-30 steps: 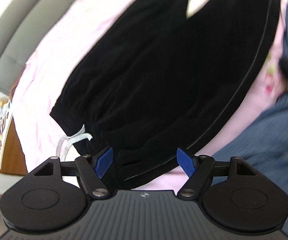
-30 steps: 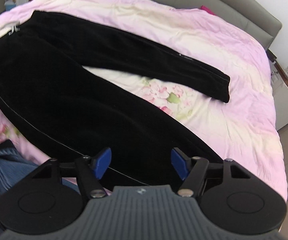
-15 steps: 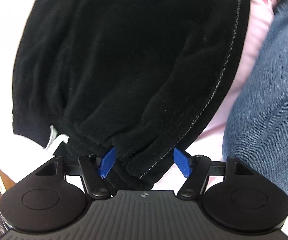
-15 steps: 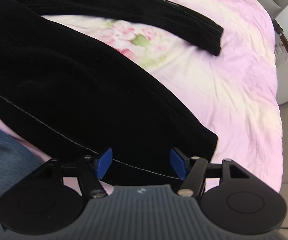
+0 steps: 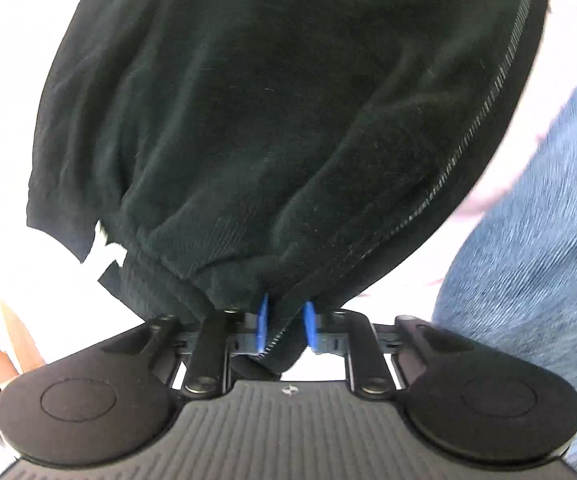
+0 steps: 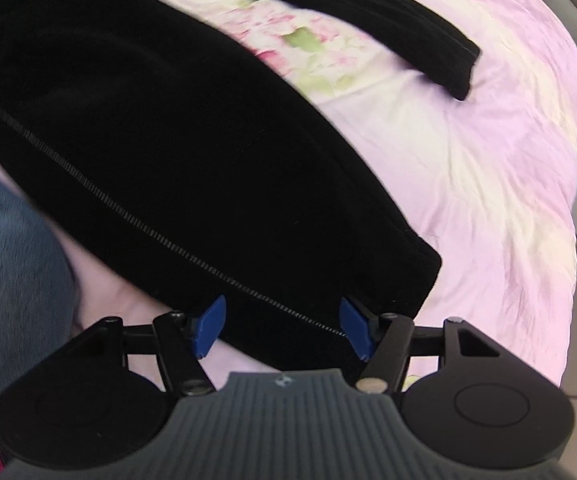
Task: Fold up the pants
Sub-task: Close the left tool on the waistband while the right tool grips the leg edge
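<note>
Pants (image 5: 288,120): I am seeing them lying spread on the bed (image 6: 508,140), waist end under the left tool, one leg hem under the right tool, the other leg (image 6: 428,40) lying apart further up the bed.
Left tool (image 5: 286,326): its jaws have just been closing; I am reading it as clenched on a bunched fold of the waistband.
Right tool (image 6: 282,322): I am holding it released, jaws apart, straddling the near leg's side seam (image 6: 128,216) close to the hem; the pads are not pressing.
Handling: I am judging the cloth soft, thick, limp and light; it is bunching under the pinch and will probably sag between the two hold points.
Hold points: I am favouring the waistband and the hem, where the layers are thickest.
Risk: I am expecting the lower layer to slip out of a shallow pinch.
Bystander item: a blue denim knee (image 5: 548,260) is showing beside the bed edge.
</note>
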A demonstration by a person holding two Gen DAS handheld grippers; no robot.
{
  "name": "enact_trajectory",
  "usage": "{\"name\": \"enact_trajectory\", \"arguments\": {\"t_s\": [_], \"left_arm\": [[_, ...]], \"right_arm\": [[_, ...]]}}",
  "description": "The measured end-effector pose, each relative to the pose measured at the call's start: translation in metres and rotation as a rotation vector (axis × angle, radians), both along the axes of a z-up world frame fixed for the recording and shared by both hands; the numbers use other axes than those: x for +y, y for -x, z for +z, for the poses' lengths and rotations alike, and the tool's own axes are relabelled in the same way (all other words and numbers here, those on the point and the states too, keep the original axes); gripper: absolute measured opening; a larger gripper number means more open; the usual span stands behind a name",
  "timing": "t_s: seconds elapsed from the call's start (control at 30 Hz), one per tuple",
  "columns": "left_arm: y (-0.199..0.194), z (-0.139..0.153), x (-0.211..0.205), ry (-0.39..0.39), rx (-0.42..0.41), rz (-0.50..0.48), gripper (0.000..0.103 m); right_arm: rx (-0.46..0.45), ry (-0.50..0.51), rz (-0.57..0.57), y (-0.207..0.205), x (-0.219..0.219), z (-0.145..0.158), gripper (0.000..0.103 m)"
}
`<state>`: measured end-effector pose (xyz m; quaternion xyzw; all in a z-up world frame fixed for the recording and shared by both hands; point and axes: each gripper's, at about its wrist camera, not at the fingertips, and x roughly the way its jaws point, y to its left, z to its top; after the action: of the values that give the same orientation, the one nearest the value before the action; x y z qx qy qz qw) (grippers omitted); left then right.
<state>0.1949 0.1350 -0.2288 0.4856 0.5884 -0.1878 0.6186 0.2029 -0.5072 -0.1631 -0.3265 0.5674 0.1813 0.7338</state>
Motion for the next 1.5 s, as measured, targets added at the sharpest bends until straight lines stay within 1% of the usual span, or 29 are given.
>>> {"name": "enact_trajectory", "arguments": {"t_s": [0.13, 0.27, 0.3, 0.33, 0.4, 0.43, 0.47, 0.5, 0.53, 0.6, 0.7, 0.77, 0.83, 0.93, 1.0, 1.07, 1.13, 1.27, 1.3, 1.37, 1.43, 1.5], "left_arm": [[0.007, 0.021, 0.008, 0.064, -0.139, 0.128, 0.015], [0.007, 0.052, 0.009, 0.16, -0.286, 0.299, 0.015], [0.005, 0.058, 0.011, 0.18, -0.315, 0.336, 0.015], [0.007, 0.067, 0.003, 0.192, -0.341, 0.364, 0.015], [0.007, 0.077, 0.001, 0.208, -0.383, 0.398, 0.015], [0.007, 0.081, 0.001, 0.212, -0.398, 0.406, 0.015], [0.015, 0.088, -0.007, 0.215, -0.412, 0.418, 0.015], [0.016, 0.092, -0.007, 0.222, -0.425, 0.433, 0.015], [0.017, 0.097, -0.006, 0.236, -0.437, 0.453, 0.015], [0.017, 0.105, -0.005, 0.276, -0.459, 0.507, 0.014], [0.017, 0.123, -0.003, 0.34, -0.507, 0.591, 0.014], [0.016, 0.134, -0.006, 0.348, -0.546, 0.613, 0.012], [0.006, 0.143, -0.005, 0.34, -0.585, 0.618, 0.011], [-0.013, 0.16, -0.006, 0.338, -0.635, 0.637, 0.011], [-0.032, 0.167, -0.006, 0.327, -0.659, 0.648, 0.011], [-0.054, 0.171, -0.006, 0.304, -0.678, 0.649, 0.01], [-0.081, 0.169, -0.003, 0.288, -0.685, 0.66, 0.01], [-0.133, 0.16, 0.003, 0.257, -0.674, 0.68, 0.01], [-0.148, 0.154, 0.006, 0.246, -0.671, 0.686, 0.01], [-0.17, 0.144, 0.01, 0.24, -0.658, 0.716, 0.011], [-0.191, 0.132, 0.012, 0.238, -0.627, 0.752, 0.011], [-0.205, 0.118, 0.009, 0.217, -0.602, 0.763, 0.011]], "right_arm": [[0.04, 0.041, 0.133, 0.018, 0.012, -0.01, 0.059], [0.061, 0.095, 0.241, 0.029, 0.023, -0.024, 0.059], [0.067, 0.104, 0.262, 0.029, 0.026, -0.027, 0.056], [0.072, 0.112, 0.278, 0.028, 0.029, -0.03, 0.053], [0.087, 0.114, 0.28, 0.025, 0.034, -0.035, 0.044], [0.087, 0.115, 0.277, 0.025, 0.037, -0.036, 0.03], [0.085, 0.115, 0.273, 0.026, 0.039, -0.036, 0.011], [0.082, 0.113, 0.264, 0.027, 0.04, -0.034, 0.006], [0.071, 0.105, 0.25, 0.029, 0.04, -0.03, 0.003], [0.025, 0.079, 0.216, 0.033, 0.037, -0.016, 0.001], [-0.08, 0.004, 0.124, 0.03, 0.023, 0.017, 0.0], [-0.165, -0.022, 0.074, 0.019, 0.022, 0.041, 0.0], [-0.241, -0.021, 0.045, 0.008, 0.025, 0.062, 0.0], [-0.327, -0.016, 0.006, -0.021, 0.032, 0.088, 0.0], [-0.371, -0.017, -0.026, -0.047, 0.038, 0.099, 0.0], [-0.398, -0.009, -0.057, -0.075, 0.046, 0.106, 0.0], [-0.412, 0.001, -0.082, -0.105, 0.054, 0.107, 0.0], [-0.422, 0.03, -0.105, -0.177, 0.063, 0.092, 0.0], [-0.421, 0.033, -0.112, -0.204, 0.063, 0.083, 0.0], [-0.407, 0.035, -0.121, -0.241, 0.072, 0.072, 0.0], [-0.389, 0.06, -0.114, -0.272, 0.081, 0.054, 0.0], [-0.369, 0.088, -0.108, -0.298, 0.09, 0.033, 0.0]]}}
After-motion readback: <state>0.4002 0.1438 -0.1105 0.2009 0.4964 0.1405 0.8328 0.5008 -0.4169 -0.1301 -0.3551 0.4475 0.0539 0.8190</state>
